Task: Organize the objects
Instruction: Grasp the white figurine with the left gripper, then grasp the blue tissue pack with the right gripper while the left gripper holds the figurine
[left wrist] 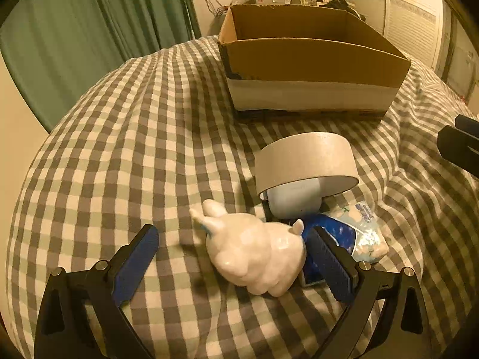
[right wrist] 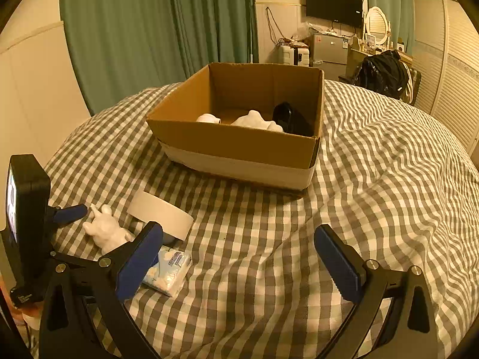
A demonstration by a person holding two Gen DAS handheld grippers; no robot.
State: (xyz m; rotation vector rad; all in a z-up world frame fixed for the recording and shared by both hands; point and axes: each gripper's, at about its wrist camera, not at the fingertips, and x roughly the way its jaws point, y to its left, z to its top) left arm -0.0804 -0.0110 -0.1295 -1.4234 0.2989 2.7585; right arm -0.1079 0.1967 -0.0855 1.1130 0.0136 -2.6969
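Note:
A white rabbit figurine [left wrist: 254, 254] lies on the checked bedspread between the open fingers of my left gripper [left wrist: 233, 254]; no pad touches it. Behind it lie a wide tape roll [left wrist: 302, 158], a pale blue case [left wrist: 295, 202] and a tissue pack [left wrist: 363, 233]. The cardboard box [left wrist: 311, 59] stands further back. In the right wrist view the box [right wrist: 239, 146] holds a white figurine [right wrist: 256, 119], a white cup [right wrist: 208, 118] and a black object [right wrist: 289, 118]. My right gripper [right wrist: 239, 257] is open and empty above the bedspread, with the rabbit [right wrist: 104, 229], the tape roll [right wrist: 161, 215] and the tissue pack [right wrist: 169, 269] at its left.
The checked bedspread [right wrist: 374, 179] is wrinkled at the right. Green curtains [right wrist: 149, 30] hang behind the bed. A fridge, a monitor and a black bag [right wrist: 381, 73] stand at the far wall. The left gripper's body [right wrist: 27, 209] shows at the left edge.

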